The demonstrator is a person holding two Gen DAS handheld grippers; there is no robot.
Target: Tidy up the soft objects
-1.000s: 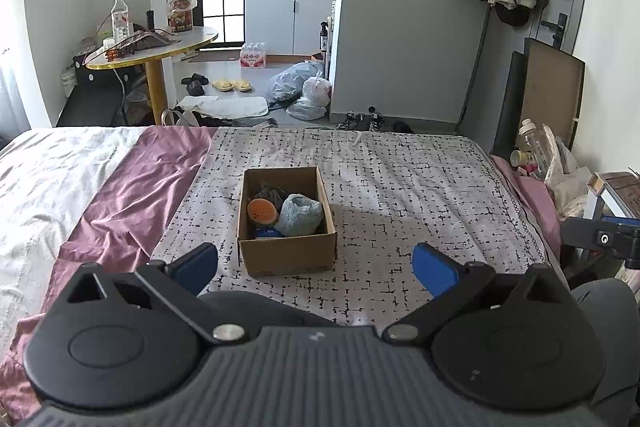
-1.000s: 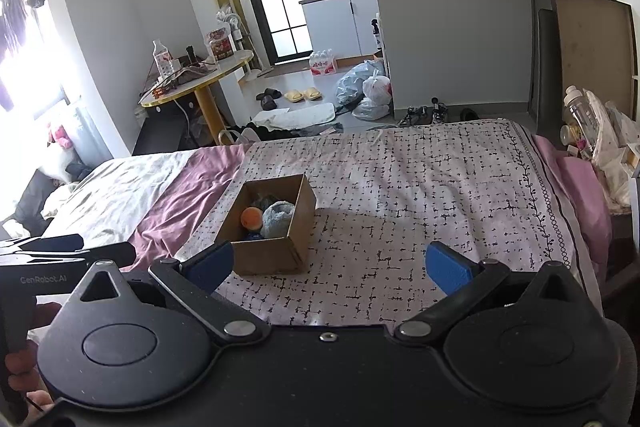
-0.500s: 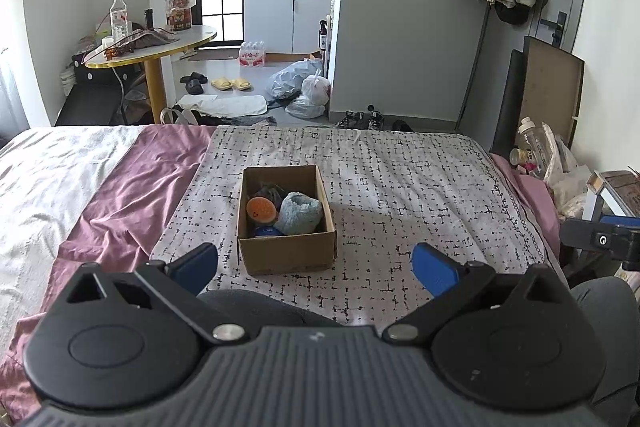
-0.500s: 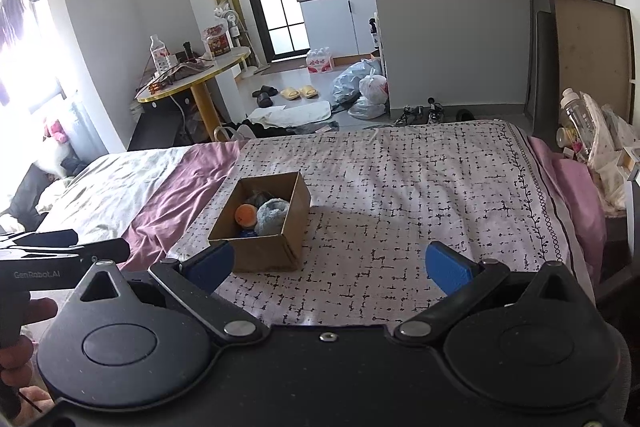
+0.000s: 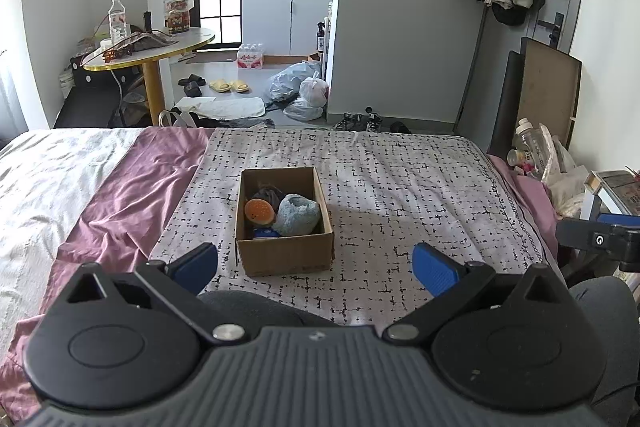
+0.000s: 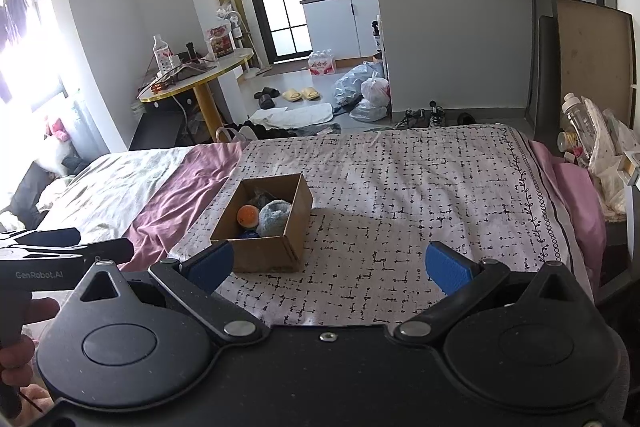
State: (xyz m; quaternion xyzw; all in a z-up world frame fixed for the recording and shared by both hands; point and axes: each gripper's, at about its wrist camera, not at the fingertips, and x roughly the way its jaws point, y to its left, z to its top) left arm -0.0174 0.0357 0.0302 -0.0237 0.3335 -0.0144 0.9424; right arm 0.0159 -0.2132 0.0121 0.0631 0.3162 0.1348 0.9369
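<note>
Box of soft things ahead of both spread, empty grippers.

The cardboard box (image 5: 285,227) is set on the patterned blanket (image 5: 400,187), ahead of the left gripper (image 5: 316,263) and nearly centred between its blue pads (image 5: 434,267); from the right gripper (image 6: 330,263) it is seen ahead and off to the left. The left is judged the nearer and squarer of the two. Both grippers are held wide apart with nothing between the fingers. The box's long axis is pointed away from the left gripper, its open top upward. Inside the box, an orange plush ball (image 5: 259,211) is lying at the left, touching a blue fuzzy item (image 5: 298,215) at the right; a dark item (image 5: 268,194) is behind them.
</note>
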